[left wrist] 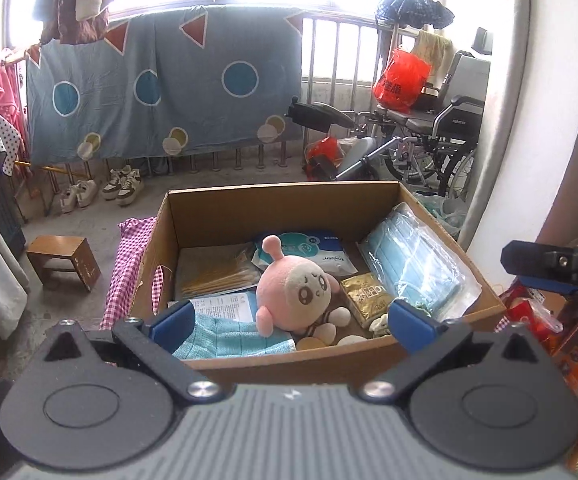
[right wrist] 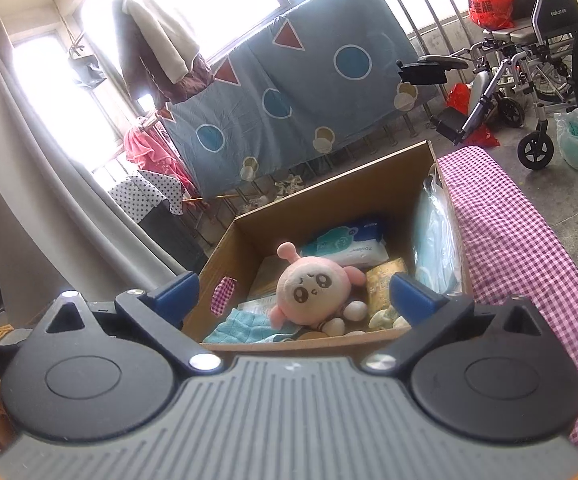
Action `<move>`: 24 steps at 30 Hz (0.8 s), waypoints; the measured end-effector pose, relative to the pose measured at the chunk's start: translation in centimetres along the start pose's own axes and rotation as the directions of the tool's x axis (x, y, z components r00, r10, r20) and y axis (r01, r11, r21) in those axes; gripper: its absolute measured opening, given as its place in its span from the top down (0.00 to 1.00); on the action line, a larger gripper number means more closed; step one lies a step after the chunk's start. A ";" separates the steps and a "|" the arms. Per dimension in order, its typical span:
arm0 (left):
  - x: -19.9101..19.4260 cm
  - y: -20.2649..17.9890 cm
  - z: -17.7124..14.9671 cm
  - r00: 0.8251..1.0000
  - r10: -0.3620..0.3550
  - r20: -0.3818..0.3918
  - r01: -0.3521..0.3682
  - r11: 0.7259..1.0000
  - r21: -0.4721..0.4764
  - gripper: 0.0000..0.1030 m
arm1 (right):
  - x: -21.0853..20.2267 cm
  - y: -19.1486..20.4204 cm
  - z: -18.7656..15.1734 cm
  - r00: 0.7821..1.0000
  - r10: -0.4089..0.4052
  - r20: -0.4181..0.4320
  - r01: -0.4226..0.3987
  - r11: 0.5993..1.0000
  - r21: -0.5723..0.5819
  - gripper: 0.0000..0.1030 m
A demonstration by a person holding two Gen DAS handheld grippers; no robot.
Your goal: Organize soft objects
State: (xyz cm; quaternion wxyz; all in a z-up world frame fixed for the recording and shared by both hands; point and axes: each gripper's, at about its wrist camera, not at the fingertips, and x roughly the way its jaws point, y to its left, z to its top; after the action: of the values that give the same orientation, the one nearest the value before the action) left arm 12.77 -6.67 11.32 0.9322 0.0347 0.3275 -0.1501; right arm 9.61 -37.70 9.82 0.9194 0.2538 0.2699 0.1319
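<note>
Both wrist views look down and forward, from near, into the same cardboard box (left wrist: 225,208) (right wrist: 369,184); the right view is tilted, the window at upper left.

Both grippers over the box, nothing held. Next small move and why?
Probably lower the right gripper straight onto the pink plush toy. Its fingers stand wide open and empty, the toy lies on top of the other things in the cardboard box, uncovered and roughly centred between the fingers. The left gripper is open too, but its view puts the toy slightly off centre.
</note>
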 end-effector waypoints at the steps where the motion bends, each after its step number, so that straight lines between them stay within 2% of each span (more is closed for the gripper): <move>1: -0.2 -0.1 -0.4 1.000 0.010 0.002 -0.010 1.000 0.000 0.00 | 0.0 0.2 -0.1 1.000 -0.017 -0.002 0.017 1.000 -0.011 0.01; 8: -0.3 -0.7 -1.9 0.993 0.118 -0.020 -0.118 0.992 -0.041 0.00 | 0.5 2.1 -0.3 0.991 -0.134 -0.010 0.132 0.984 -0.120 0.01; 14: -0.5 0.7 -2.5 0.989 0.147 -0.013 -0.147 0.982 -0.117 0.00 | 1.3 3.7 -0.2 0.977 -0.211 -0.013 0.204 0.959 -0.195 0.01; 18: -0.4 1.6 -2.9 0.985 0.171 -0.006 -0.170 0.977 -0.128 0.00 | 1.7 4.7 -0.5 0.961 -0.275 0.006 0.268 0.929 -0.255 0.01; 22: 0.0 2.6 -3.3 0.981 0.195 -0.017 -0.195 0.968 -0.157 0.00 | 2.5 5.9 -1.2 0.932 -0.361 0.036 0.352 0.878 -0.324 0.01; 24: 0.5 2.9 -3.4 0.979 0.202 -0.038 -0.205 0.965 -0.165 0.00 | 2.7 6.3 -1.7 0.924 -0.378 0.059 0.374 0.859 -0.351 0.01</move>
State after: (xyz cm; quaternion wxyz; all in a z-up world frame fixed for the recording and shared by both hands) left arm 11.96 -3.49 8.20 0.9389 -0.0091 0.3433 -0.0252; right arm 10.24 -30.74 10.85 0.9563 0.0250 0.2914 -0.0018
